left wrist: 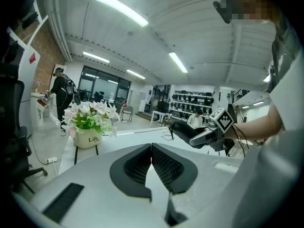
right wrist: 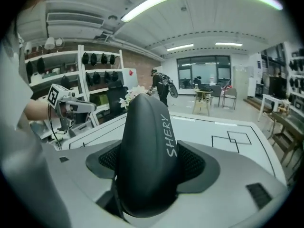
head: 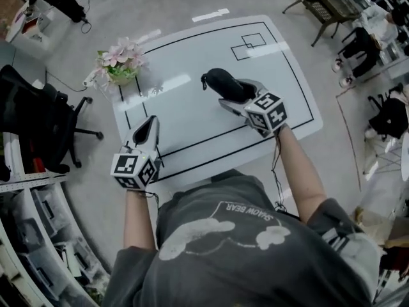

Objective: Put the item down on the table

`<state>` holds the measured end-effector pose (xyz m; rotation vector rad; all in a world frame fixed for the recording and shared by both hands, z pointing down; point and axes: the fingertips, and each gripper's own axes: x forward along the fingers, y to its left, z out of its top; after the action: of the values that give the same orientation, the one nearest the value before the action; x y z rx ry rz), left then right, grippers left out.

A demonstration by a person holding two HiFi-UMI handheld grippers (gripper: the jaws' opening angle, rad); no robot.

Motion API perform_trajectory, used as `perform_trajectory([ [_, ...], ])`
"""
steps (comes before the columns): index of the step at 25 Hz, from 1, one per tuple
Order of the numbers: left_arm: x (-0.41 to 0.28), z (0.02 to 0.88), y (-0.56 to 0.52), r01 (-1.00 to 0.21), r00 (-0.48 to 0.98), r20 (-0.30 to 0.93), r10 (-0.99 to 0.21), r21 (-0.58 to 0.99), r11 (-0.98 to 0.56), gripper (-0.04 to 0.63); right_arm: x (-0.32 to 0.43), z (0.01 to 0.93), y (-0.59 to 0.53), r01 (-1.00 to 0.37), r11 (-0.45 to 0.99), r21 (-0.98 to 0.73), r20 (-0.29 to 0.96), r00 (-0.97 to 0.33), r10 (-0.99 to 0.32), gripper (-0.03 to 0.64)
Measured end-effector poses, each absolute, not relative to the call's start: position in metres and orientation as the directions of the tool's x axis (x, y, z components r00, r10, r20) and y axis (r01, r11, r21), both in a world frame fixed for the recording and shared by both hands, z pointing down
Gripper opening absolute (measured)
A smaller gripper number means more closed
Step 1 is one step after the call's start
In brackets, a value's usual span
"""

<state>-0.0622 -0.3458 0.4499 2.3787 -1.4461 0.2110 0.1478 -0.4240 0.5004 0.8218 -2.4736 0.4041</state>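
Observation:
A black hard case [head: 223, 84] with "SHERY" printed on it [right wrist: 148, 151] is held above the middle of the white table [head: 185, 107], clamped between the jaws of my right gripper [head: 238, 94]. In the right gripper view the case stands on end between the dark pads [right wrist: 192, 163] and fills the centre. My left gripper [head: 149, 128] hovers over the table's near left part, jaws closed together with nothing between them [left wrist: 151, 156]. The left gripper view shows the right gripper [left wrist: 209, 133] and the case [left wrist: 185, 128] to the right.
A pot of pink and white flowers [head: 120, 61] stands at the table's far left corner [left wrist: 89, 122]. Black lines mark the tabletop, with small rectangles [head: 248, 46] at the far right. An office chair [head: 38, 117] stands to the left, a bench [head: 323, 5] beyond the table.

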Motion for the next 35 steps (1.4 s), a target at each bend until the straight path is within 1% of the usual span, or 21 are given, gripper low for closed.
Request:
perform_trajectory([
  [5, -0.054, 0.452, -0.373, -0.916, 0.399, 0.328, -0.856, 0.188, -0.355, 0.005, 0.133, 0.511, -0.465, -0.442, 0.897, -0.026, 0.614, -0.715, -0.334, 0.339],
  [9, -0.048, 0.455, -0.392, -0.930, 0.365, 0.341, -0.866, 0.172, -0.324, 0.005, 0.116, 0.522, -0.493, -0.282, 0.959, 0.003, 0.651, -0.728, -0.216, 0.339],
  [12, -0.044, 0.460, -0.401, -0.942, 0.333, 0.351, -0.875, 0.169, -0.291, 0.005, 0.108, 0.539, -0.509, -0.158, 0.986, 0.046, 0.708, -0.691, -0.144, 0.339],
  [14, -0.045, 0.463, -0.405, -0.951, 0.304, 0.358, -0.883, 0.169, -0.259, 0.005, 0.104, 0.549, -0.520, -0.102, 0.993, 0.064, 0.734, -0.669, -0.116, 0.339],
  [20, -0.052, 0.472, -0.414, -0.969, 0.235, 0.390, -0.890, 0.160, -0.186, 0.005, 0.090, 0.565, -0.543, 0.007, 0.999, 0.042, 0.759, -0.650, -0.027, 0.339],
  [24, -0.054, 0.478, -0.417, -0.975, 0.209, 0.405, -0.890, 0.159, -0.156, 0.005, 0.089, 0.581, -0.544, 0.082, 0.996, 0.024, 0.794, -0.607, 0.030, 0.339],
  [31, -0.048, 0.485, -0.414, -0.978, 0.187, 0.420, -0.888, 0.165, -0.127, 0.005, 0.095, 0.602, -0.552, 0.142, 0.986, 0.088, 0.842, -0.540, 0.003, 0.341],
  [35, -0.047, 0.488, -0.410, -0.978, 0.184, 0.429, -0.885, 0.174, -0.119, 0.003, 0.091, 0.602, -0.554, 0.144, 0.984, 0.106, 0.833, -0.554, -0.009, 0.342],
])
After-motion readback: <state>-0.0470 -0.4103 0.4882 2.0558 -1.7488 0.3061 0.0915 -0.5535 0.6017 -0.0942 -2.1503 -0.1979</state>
